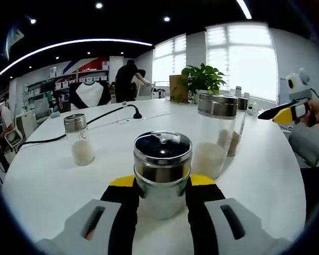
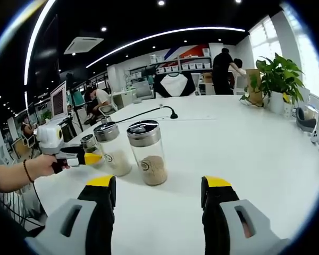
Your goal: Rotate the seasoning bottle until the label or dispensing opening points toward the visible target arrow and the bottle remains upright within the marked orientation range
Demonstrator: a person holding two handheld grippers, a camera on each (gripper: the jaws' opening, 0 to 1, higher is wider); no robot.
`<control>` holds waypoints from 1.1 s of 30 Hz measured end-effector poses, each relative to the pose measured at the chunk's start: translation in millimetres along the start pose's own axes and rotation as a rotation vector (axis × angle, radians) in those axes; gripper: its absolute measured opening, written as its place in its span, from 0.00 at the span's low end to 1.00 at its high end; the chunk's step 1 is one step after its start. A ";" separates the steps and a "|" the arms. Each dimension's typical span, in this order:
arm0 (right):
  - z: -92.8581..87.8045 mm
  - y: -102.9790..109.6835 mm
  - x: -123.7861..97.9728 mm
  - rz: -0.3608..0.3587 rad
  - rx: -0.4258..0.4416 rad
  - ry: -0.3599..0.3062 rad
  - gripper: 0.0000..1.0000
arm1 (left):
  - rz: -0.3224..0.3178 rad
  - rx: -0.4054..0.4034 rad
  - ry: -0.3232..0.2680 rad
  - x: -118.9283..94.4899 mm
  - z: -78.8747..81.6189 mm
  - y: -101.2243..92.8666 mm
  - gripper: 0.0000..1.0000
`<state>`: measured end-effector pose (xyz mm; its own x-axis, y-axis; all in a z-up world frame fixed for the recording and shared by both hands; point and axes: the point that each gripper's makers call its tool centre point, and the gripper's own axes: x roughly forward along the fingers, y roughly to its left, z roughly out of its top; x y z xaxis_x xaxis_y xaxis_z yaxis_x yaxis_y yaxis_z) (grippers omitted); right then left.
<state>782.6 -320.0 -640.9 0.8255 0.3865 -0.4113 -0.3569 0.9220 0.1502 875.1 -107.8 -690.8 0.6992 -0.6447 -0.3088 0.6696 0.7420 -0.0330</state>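
Left gripper [image 1: 162, 199] clasps a steel-bodied bottle [image 1: 162, 172] upright on the smooth white desk [image 1: 53, 186].
Its round lid is glossy black. Behind the bottle stand glass jars [image 1: 215, 133] with metal caps, pale powder inside. Right gripper [image 2: 158, 199] hangs wide apart above the desk, grasping nothing, near a cylindrical jar [image 2: 147, 151].

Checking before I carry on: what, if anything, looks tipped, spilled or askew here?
Nothing stands out. The seasoning bottle between the left claw's jaws stands upright, as do the other jars on the white table; no spills visible. The right claw is open, holding nothing.
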 end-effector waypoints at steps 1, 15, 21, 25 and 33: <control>0.0 0.0 -0.1 -0.001 -0.003 0.000 0.66 | -0.009 0.006 0.005 0.0 -0.2 -0.4 0.36; 1.5 1.4 -1.8 0.008 0.004 -0.008 0.66 | -0.120 0.044 0.010 0.9 -0.1 -5.1 0.36; 1.9 2.7 -1.7 0.007 0.005 -0.004 0.66 | -0.153 0.056 0.009 0.7 -0.1 -6.7 0.36; 2.7 4.1 -2.0 0.011 -0.007 -0.003 0.66 | -0.165 0.061 0.009 0.5 -0.1 -6.9 0.36; 1.2 2.2 -1.8 0.007 -0.004 0.003 0.66 | -0.163 0.063 0.006 0.5 0.0 -6.9 0.36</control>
<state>780.9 -318.6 -638.7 0.8217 0.3930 -0.4127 -0.3646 0.9191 0.1491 870.8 -113.3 -690.7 0.5790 -0.7542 -0.3098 0.7883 0.6148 -0.0235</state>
